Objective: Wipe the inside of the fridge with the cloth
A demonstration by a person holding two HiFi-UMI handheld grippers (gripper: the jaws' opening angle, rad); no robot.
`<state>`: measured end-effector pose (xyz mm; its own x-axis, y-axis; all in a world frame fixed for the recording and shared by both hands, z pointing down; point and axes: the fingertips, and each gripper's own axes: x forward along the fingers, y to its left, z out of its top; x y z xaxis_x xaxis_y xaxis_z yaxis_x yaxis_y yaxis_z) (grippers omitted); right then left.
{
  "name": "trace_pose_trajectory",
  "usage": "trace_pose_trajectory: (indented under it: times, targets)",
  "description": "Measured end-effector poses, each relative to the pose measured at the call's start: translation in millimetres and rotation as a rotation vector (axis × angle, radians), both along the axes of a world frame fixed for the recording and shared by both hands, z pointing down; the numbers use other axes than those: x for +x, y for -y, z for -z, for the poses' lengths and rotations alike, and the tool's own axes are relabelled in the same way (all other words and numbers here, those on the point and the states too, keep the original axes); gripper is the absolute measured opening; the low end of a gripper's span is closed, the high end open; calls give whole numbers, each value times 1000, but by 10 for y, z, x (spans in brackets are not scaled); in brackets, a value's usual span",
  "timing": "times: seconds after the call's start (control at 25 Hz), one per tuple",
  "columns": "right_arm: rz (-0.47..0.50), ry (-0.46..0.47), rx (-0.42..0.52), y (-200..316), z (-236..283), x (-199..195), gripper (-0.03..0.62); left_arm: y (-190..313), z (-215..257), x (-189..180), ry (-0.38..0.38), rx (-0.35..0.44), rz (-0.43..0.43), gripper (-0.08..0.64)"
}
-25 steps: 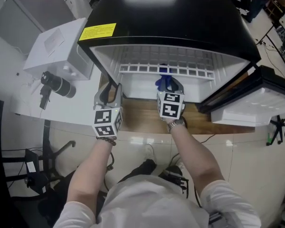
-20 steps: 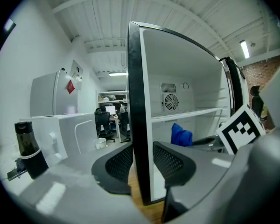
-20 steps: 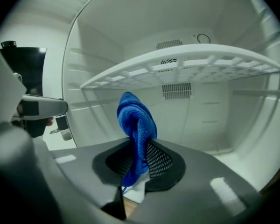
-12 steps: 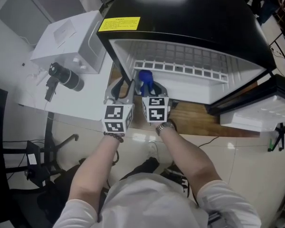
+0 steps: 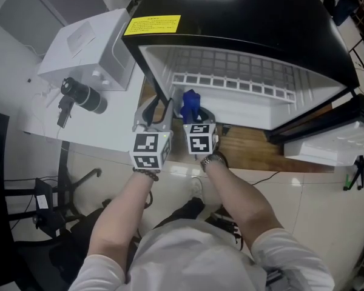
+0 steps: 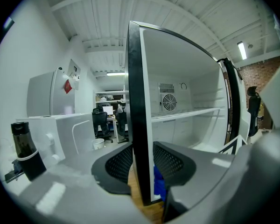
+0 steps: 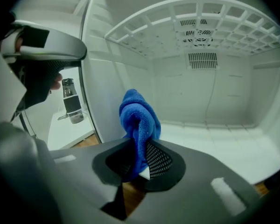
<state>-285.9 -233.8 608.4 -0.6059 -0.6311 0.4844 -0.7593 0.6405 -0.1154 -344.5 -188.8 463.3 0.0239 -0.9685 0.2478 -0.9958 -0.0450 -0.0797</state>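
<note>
Left gripper (image 6: 142, 160): jaws clamped across the front edge of the left side wall (image 6: 135, 101) of the fridge (image 5: 242, 17), likely to steady it. Right gripper (image 7: 139, 155): jaws gripping the bunched blue cloth (image 7: 137, 113), held at the fridge opening's left front corner, apparently poised for wiping inside.

Left gripper (image 5: 158, 107) beside right gripper (image 5: 194, 115), both clamped
</note>
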Motion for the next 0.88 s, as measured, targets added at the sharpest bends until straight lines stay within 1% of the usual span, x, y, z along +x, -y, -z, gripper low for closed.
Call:
trace_pose_trajectory:
  times: [0.88]
  targets:
    - [-114, -49, 7, 190, -36, 868, 61, 3, 18, 2, 3, -2, 15, 129]
